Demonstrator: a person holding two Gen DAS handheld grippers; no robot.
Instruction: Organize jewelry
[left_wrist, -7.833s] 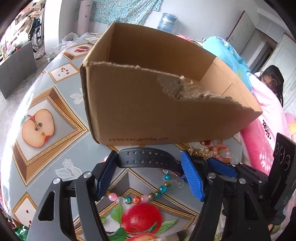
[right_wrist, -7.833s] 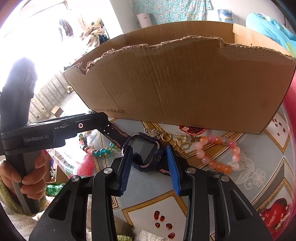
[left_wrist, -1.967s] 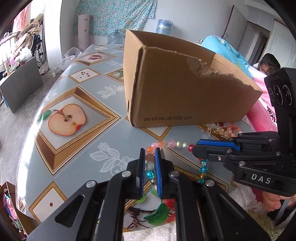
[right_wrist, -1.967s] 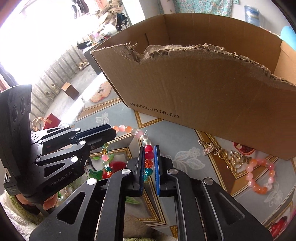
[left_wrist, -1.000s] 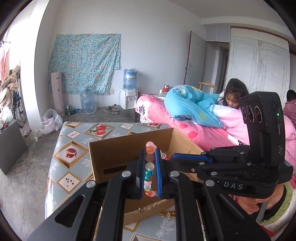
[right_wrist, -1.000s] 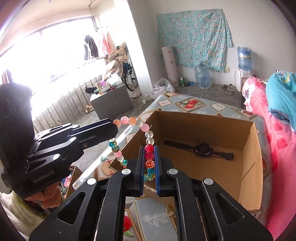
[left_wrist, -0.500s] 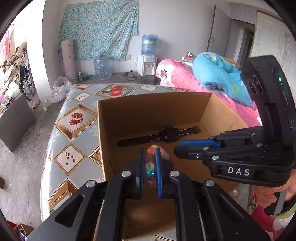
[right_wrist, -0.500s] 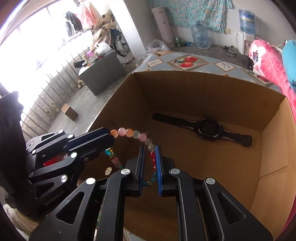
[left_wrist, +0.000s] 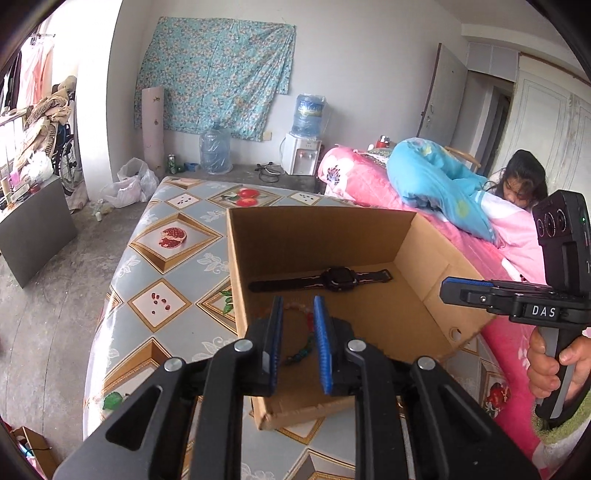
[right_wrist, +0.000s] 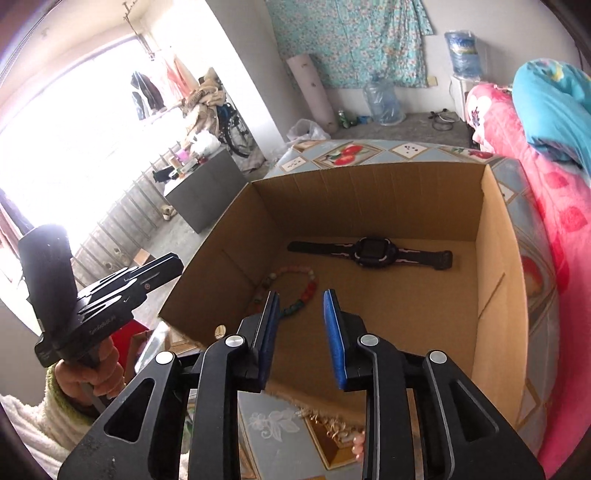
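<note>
Watch (right_wrist: 369, 254) and bead bracelet (right_wrist: 291, 291) lie in the box (right_wrist: 495, 280), both my jaws just spread and empty; a pink bracelet (right_wrist: 356, 448) remains on the table (left_wrist: 159, 302).

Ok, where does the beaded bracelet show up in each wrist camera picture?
Left wrist view: beaded bracelet lies on the cardboard box floor, seen between the left gripper fingers.
Right wrist view: bracelet lies by the box's left wall, just beyond the right gripper.
Shared landmark: the black watch near the box's far wall.
</note>
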